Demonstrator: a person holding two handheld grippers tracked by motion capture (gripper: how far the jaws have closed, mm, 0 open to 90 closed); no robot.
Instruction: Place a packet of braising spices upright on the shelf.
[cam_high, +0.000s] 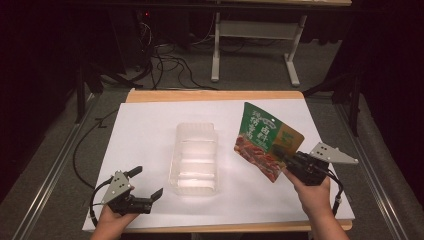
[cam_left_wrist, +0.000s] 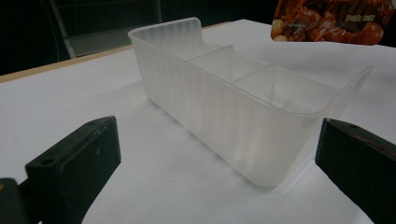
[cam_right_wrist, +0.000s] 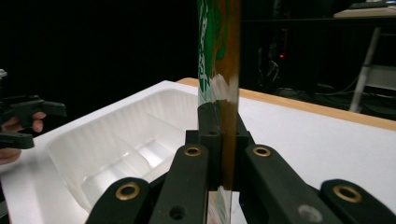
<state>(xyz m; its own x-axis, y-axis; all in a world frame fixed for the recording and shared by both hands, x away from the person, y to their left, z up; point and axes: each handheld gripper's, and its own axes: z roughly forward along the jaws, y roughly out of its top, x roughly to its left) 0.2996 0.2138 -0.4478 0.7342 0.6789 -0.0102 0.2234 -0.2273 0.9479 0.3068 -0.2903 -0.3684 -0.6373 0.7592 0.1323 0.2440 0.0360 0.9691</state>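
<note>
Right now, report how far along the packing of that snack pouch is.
Done: the right gripper has the snack pouch clamped and lifted off the table. In hand: it hangs right of the clear tray, whose compartments look empty. Left: lowering it in. The left gripper waits open nearby.

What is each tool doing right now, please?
Left tool: open, holding nothing, beside the clear tray.
Right tool: closed on the snack packet, held off the table.
</note>
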